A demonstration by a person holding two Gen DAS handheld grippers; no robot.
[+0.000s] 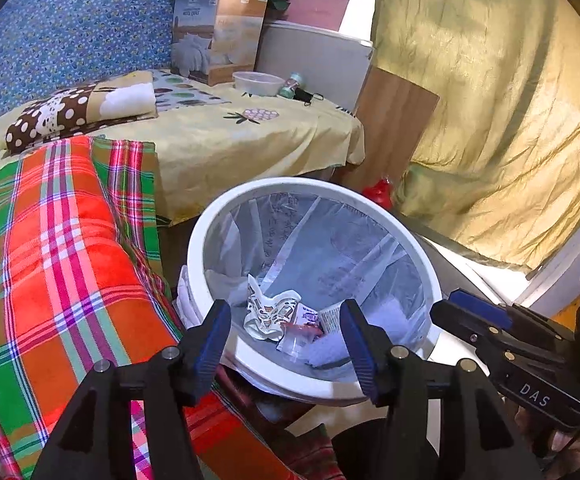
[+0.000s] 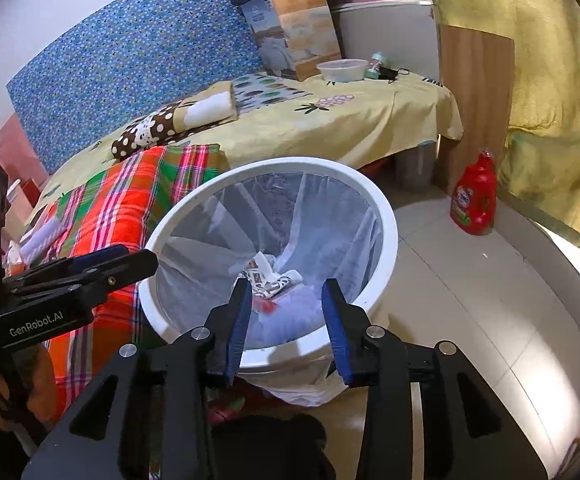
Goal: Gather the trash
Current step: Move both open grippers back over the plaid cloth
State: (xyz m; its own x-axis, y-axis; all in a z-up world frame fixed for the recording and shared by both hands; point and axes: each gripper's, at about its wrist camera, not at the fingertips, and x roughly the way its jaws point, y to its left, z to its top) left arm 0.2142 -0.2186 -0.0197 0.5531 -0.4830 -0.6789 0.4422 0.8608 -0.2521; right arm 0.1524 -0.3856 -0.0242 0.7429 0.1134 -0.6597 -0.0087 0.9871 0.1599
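Observation:
A white trash bin (image 1: 209, 236) with a clear liner stands on the floor beside the bed; it also shows in the right wrist view (image 2: 386, 216). Crumpled wrappers (image 1: 267, 314) lie at its bottom, and they show in the right wrist view too (image 2: 267, 280). My left gripper (image 1: 285, 322) is open and empty above the bin's near rim. My right gripper (image 2: 285, 300) is open and empty over the bin, and it shows from the side in the left wrist view (image 1: 450, 308). The left gripper shows at the left of the right wrist view (image 2: 141, 260).
A bed with a yellow sheet (image 2: 354, 120) and a plaid blanket (image 1: 69, 248) lies left of the bin. A box (image 2: 302, 32), a plastic bowl (image 2: 342, 69) and a small jar (image 2: 374, 65) sit at its far end. A red detergent bottle (image 2: 474, 196) stands on the tiled floor.

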